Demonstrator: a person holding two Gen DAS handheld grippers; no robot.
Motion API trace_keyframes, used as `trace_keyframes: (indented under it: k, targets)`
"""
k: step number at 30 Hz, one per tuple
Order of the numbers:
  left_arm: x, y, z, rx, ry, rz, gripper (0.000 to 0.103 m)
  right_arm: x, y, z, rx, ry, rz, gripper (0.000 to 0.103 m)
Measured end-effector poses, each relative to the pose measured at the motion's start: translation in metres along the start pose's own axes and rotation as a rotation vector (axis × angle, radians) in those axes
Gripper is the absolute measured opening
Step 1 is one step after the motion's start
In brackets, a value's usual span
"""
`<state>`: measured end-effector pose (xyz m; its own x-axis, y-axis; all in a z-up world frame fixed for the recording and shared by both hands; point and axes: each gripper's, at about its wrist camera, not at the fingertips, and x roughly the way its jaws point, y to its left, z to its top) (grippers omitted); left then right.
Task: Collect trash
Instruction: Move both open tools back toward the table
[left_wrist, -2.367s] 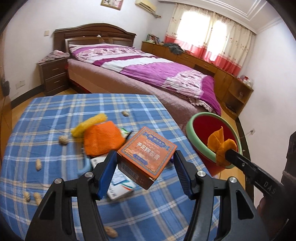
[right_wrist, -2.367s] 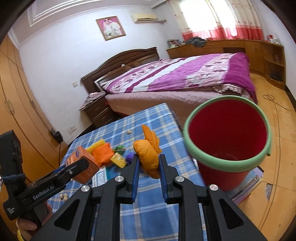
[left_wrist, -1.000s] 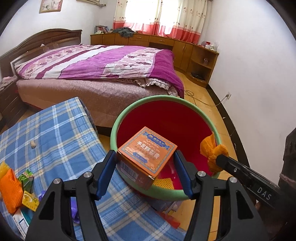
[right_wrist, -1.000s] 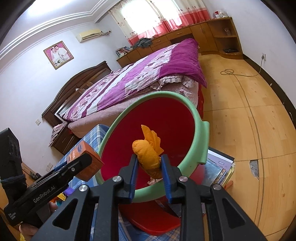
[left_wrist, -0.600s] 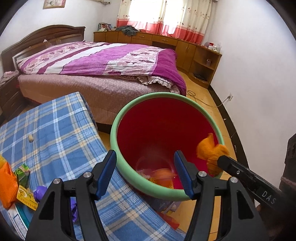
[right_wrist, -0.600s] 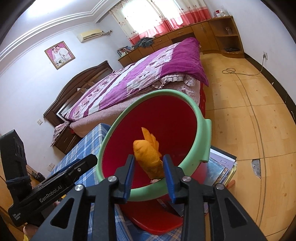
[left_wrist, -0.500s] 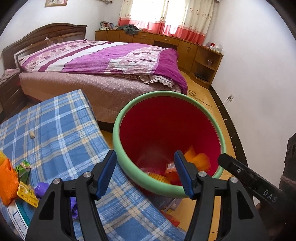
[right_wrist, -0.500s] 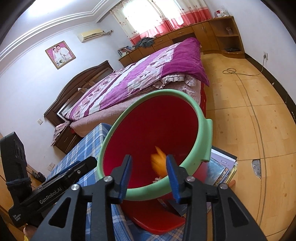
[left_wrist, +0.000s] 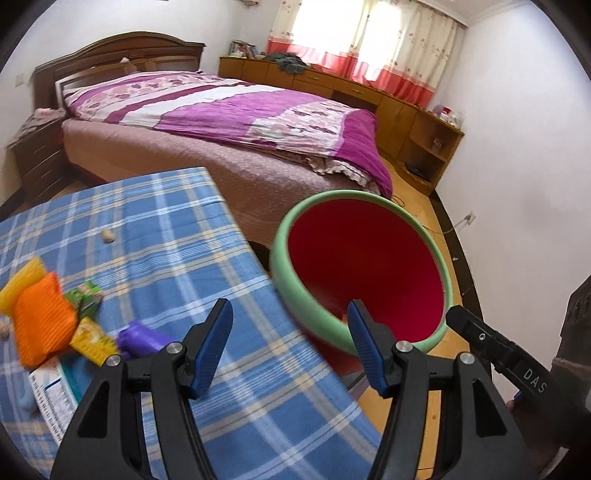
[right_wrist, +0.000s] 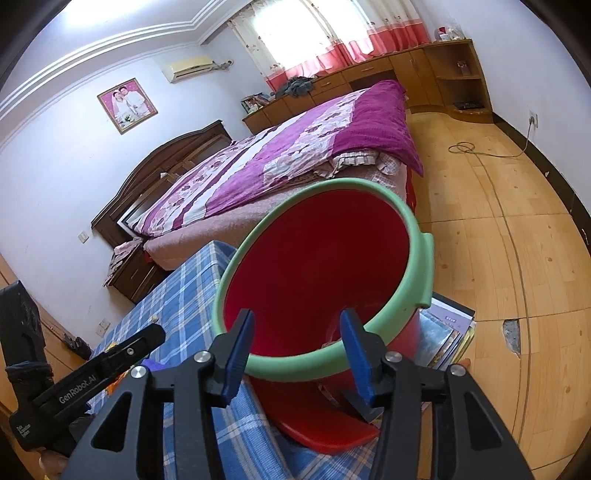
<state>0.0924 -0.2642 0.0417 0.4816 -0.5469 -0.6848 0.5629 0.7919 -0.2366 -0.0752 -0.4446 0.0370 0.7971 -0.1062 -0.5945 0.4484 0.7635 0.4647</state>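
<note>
Left claw (left_wrist: 290, 341) spread wide, nothing between its two blue pads, poised over the near edge of the bench (left_wrist: 177, 236) just beside the bucket. Right claw (right_wrist: 295, 349) likewise wide and empty, hovering at the near rim of the one red bucket (right_wrist: 321, 258) with its green rim, mouth tilted toward the camera; interior mostly hidden from here, only a hint of something orange low at the near rim in the left view (left_wrist: 343, 316).

On the blue plaid cloth of the bench, at the far left of the left view, one cluster of trash, somewhat blurred: one orange mesh-textured packet (left_wrist: 40, 323), one yellow ribbed piece (left_wrist: 20, 282) touching it behind, one green wrapper (left_wrist: 85, 295), one yellow wrapper (left_wrist: 92, 341), one purple item (left_wrist: 142, 338) nearest the left claw, and one white printed package (left_wrist: 50, 398) under the rest. One lone peanut shell (left_wrist: 108, 235) farther back, well apart from the cluster.

Under the bucket, one red lid (right_wrist: 321, 424) and a stack of books (right_wrist: 450, 332) on the wooden floor. Beyond, one bed (left_wrist: 221, 122) with a purple floral cover.
</note>
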Motion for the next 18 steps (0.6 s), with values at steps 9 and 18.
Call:
trace_keyframes:
  k: [9,18]
  targets:
    - [-0.028,0.037,-0.018,-0.078,-0.013,0.083,0.064,-0.003,0.024,-0.012,-0.041,0.03,0.041,0.059]
    - [-0.057,0.08,-0.036,-0.159,-0.039,0.159,0.064,-0.004,0.053,-0.027,-0.09,0.067,0.067,0.065]
